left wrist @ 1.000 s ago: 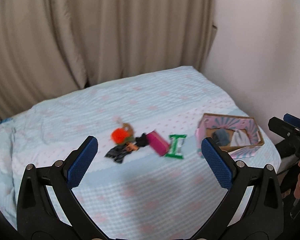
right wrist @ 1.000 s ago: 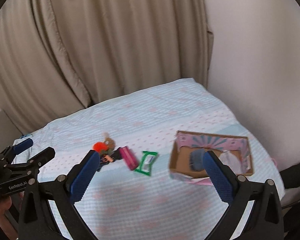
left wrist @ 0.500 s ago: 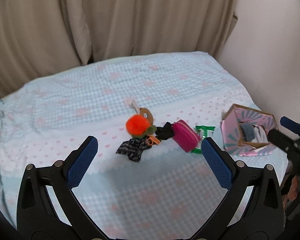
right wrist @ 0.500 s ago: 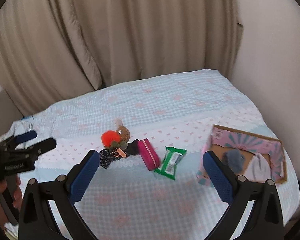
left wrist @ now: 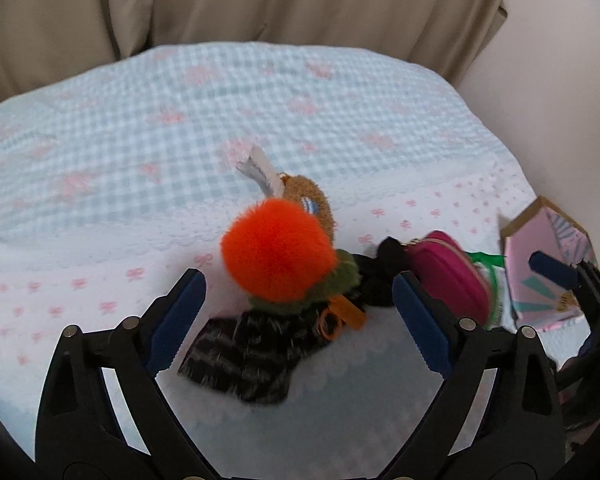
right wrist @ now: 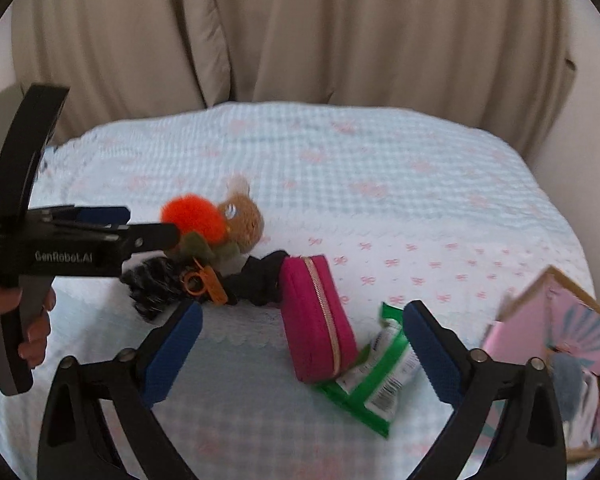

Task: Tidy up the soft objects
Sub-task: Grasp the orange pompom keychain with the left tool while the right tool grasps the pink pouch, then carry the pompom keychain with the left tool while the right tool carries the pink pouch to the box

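Your left gripper (left wrist: 298, 312) has jaws wide open, holding nothing, framing the orange pompom plush (left wrist: 276, 250) mid-bed. Your right gripper (right wrist: 302, 344) is equally wide open and unloaded over the magenta pouch (right wrist: 318, 320), near the bed's (right wrist: 380, 184) front edge.

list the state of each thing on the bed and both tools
left tool: open, empty
right tool: open, empty
pouch: zipped shut, leaning on the wipes
wipes: lying flat
box: open, cloth inside
pompom: resting on the pile
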Demonstrator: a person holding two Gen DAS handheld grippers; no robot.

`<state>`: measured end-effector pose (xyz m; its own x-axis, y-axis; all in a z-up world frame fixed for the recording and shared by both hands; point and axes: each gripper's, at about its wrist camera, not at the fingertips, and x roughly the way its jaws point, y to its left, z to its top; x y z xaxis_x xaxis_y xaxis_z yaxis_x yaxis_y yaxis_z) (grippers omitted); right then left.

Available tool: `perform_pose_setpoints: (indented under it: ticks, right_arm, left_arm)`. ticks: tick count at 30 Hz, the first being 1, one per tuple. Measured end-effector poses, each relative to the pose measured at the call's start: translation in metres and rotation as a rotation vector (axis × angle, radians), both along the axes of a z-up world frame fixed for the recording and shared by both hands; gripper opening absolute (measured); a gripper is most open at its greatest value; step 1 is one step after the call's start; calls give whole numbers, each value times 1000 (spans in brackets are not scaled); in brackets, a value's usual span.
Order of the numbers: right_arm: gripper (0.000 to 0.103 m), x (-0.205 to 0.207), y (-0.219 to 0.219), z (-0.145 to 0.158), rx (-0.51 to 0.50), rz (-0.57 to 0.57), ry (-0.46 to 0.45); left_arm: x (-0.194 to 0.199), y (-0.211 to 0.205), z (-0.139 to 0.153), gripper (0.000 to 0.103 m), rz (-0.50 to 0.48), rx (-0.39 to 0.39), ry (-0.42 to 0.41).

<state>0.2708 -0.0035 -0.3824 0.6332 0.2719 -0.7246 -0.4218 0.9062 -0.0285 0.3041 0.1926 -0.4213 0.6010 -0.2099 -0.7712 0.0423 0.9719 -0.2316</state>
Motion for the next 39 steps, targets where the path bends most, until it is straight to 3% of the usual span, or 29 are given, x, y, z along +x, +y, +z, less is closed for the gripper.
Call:
perform_pose_setpoints:
  ticks: [8,11,13,16,18,21,30,39]
  right_arm:
    - [92,30,9,-49,-71,26,54]
    - [78,38,10,-59,-79,35,77]
    - [71,42,13,-64,-81,45,91]
    - [56,46,18,-71,-94,61,105]
    - [41,49,20,-74,-101,64,112]
    - [34,49,18,-74,-89,62,118]
    - [31,44,8,-56,-56,14,106]
    - [31,28,-17,15,40,-37,77]
  left_arm:
    - [31,-1,-34,81,3,7,31]
    - [36,2,-41,64,6,-12,51]
    - [39,5,-45,45,5,-27,71]
    - [41,8,-48,35,7,-47,84]
    - [40,10,-46,32,11,-55,79]
    - [39,12,-39,31,12,-57,60]
    - [29,13,-2,30,10,-45,14]
    - [1,-7,76,29,-11,-6,-31]
